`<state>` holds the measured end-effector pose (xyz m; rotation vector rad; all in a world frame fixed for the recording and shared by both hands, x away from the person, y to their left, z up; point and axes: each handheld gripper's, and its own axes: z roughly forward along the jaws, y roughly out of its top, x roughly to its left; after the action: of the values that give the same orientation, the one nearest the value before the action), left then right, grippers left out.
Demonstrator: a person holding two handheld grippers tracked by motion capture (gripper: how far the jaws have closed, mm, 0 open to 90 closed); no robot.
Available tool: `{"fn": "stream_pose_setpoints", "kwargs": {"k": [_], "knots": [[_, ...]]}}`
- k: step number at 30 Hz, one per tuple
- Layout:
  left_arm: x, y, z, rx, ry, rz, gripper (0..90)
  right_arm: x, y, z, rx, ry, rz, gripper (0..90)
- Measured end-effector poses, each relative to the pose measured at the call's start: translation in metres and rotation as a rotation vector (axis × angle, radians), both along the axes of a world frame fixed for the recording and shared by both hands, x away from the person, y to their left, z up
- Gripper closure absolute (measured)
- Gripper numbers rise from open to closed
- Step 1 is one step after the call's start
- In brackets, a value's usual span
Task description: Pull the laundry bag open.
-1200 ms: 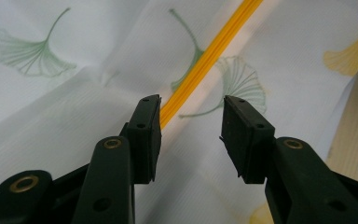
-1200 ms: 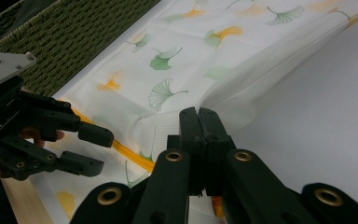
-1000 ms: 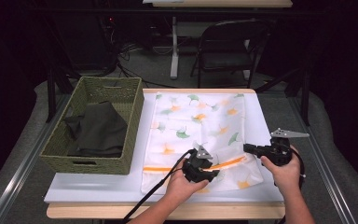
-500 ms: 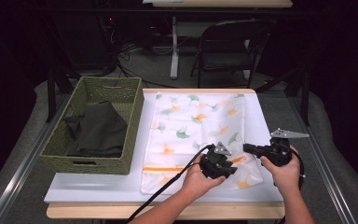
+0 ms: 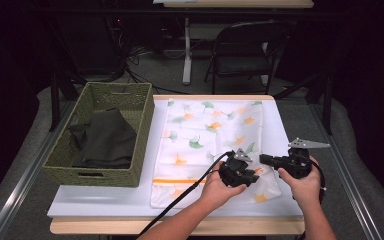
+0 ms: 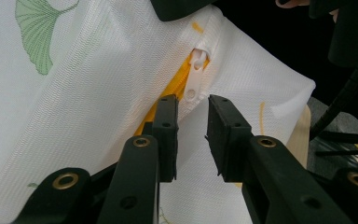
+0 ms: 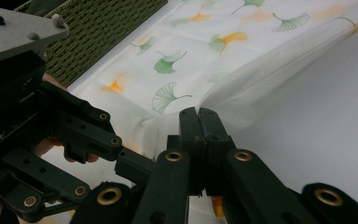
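— What are they working on over there?

— The white leaf-print laundry bag (image 5: 210, 145) lying flat down the middle of the tabletop (image 5: 105, 202), just right of the woven basket (image 5: 102, 135) with the dark cloth (image 5: 105, 142) in it. The work is at the bag's near right corner, where the orange zipper (image 6: 172, 100) runs along the near end.

— So what does the step need?

— I'd say the fabric wants to stay taut beside the zipper, so the pull has something to run against. The right gripper (image 7: 199, 116) does that job: its jaws are pressed together, pinching a fold of the mesh at the near right edge and lifting it a little off the tabletop.

— And the other one?

— The left gripper (image 6: 191, 107) sits just left of it, aimed at the small white zipper pull (image 6: 195, 70). Its jaws have just been closing but a gap remains between them. The pull sits just beyond the fingertips, not between the pads, so nothing is gripped yet.

— What would you tell them?

— Ease the tips forward until the tab lies squarely between the pads, then close. Grabbing from here risks catching loose mesh instead of the tab. After that, draw along the zipper line, not upward, with the right side holding firm.
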<state>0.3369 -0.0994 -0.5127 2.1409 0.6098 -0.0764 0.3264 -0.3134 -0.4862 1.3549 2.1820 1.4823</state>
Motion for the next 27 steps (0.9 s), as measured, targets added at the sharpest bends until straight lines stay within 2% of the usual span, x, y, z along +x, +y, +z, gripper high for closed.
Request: {"fn": "stream_pose_setpoints", "kwargs": {"k": [4,8,19,27], "knots": [[0.0023,0.0009,0.0011,-0.010,0.008,-0.003,73.9,0.0001,0.0003,-0.0002,-0.001,0.002,0.000,89.8],[0.0041,0.0012,0.0017,-0.035,0.037,-0.002,74.9,0.0004,0.0007,-0.0010,0.001,0.003,-0.003,89.7],[0.0025,-0.0020,0.0040,-0.041,0.033,-0.026,77.0,0.0005,0.0010,-0.0012,0.004,0.002,-0.002,89.7],[0.0000,-0.0056,0.0043,-0.049,0.031,-0.032,74.8,0.0004,0.0012,-0.0017,0.007,0.000,-0.004,89.7]]}}
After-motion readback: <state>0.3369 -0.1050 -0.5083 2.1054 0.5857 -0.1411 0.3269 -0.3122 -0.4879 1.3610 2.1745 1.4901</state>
